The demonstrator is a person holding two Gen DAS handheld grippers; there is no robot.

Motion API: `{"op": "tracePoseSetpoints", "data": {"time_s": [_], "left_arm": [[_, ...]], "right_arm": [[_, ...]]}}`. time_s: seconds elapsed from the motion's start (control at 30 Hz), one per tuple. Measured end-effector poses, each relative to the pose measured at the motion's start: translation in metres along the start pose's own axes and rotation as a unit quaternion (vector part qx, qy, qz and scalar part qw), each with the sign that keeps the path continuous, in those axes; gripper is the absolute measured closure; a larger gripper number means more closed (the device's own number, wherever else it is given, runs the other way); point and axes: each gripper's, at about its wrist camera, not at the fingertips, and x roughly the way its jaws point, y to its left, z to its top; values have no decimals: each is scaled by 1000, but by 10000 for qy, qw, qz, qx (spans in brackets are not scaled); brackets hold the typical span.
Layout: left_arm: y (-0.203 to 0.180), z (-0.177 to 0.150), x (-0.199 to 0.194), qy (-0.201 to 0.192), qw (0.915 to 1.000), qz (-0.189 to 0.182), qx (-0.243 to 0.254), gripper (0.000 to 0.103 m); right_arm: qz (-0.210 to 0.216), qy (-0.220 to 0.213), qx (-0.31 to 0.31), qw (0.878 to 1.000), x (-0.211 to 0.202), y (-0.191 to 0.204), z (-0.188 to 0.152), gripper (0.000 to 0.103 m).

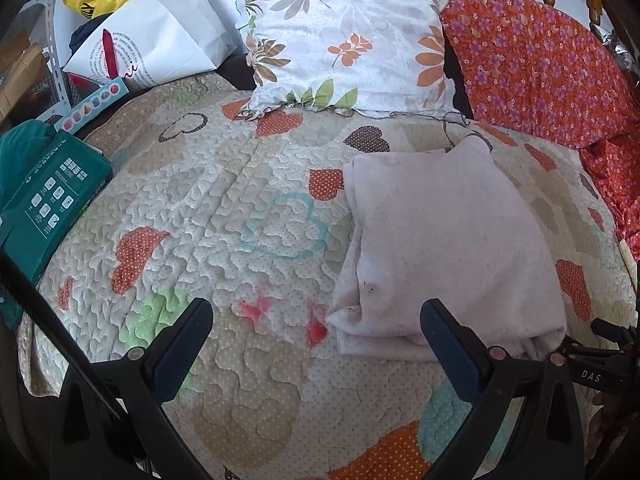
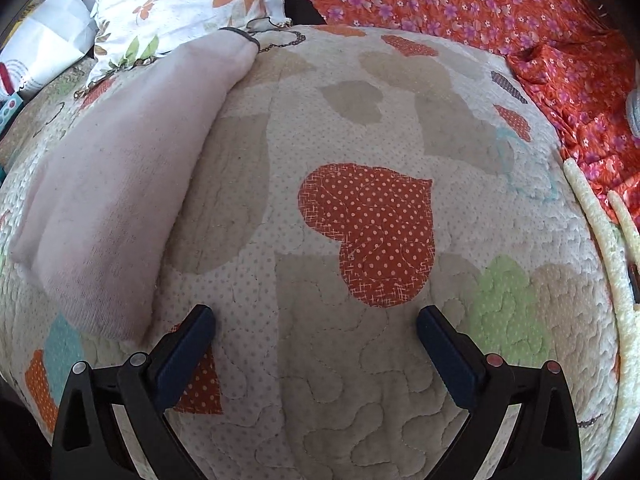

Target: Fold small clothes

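Both tongs, left (image 1: pixel 316 322) and right (image 2: pixel 316 328), hang released and empty over the quilt (image 1: pixel 240 380), apparently because the garment (image 1: pixel 444 248), ahead-right of the left, ahead-left of the right, already lies folded flat.

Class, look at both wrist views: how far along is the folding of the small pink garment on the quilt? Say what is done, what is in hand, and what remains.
Done: the pink garment lies on the quilt folded into a compact rectangle with layered edges. In hand: nothing; the left tool and right tool are both open and empty, beside it. Left: no other unfolded clothes show, so perhaps only tidying or moving the garment.
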Motion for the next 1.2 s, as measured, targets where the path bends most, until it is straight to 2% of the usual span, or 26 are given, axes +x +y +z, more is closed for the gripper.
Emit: {"op": "tracePoseSetpoints", "data": {"time_s": [0.2,0.3,0.43,0.57,0.67,0.7,0.77,0.83,0.9,1.0,1.2], "left_arm": [[4,-2,7,182,9998,12,-74,0],[4,-3,8,190,9998,106,-46,0],[2,-4,9,201,9997,124,-23,0],[2,-3,9,203,9997,135,-20,0],[2,-4,9,225,9997,99,-25,0],[2,-4,8,216,9997,101,-24,0],[3,-5,7,193,9998,99,-17,0],[4,-5,6,182,9998,95,-28,0],[5,-5,6,191,9998,79,-48,0],[3,-6,7,216,9997,60,-19,0],[-5,-9,7,274,9996,-10,74,0]], "right_arm": [[100,377,73,9992,4,-4,8,0],[56,278,82,9996,4,-3,4,0],[7,-150,105,9998,2,0,-5,0],[-10,158,-4,9999,5,2,4,0],[18,221,-61,9997,3,0,10,1],[8,152,-22,9999,-2,-1,10,4],[-96,-75,18,9999,-13,-2,10,21],[-219,-389,21,9990,-24,-3,10,26],[-138,-633,136,9978,-33,-4,11,27],[111,-778,289,9965,-41,-5,14,27],[178,-971,257,9948,-50,-2,19,27]]}}
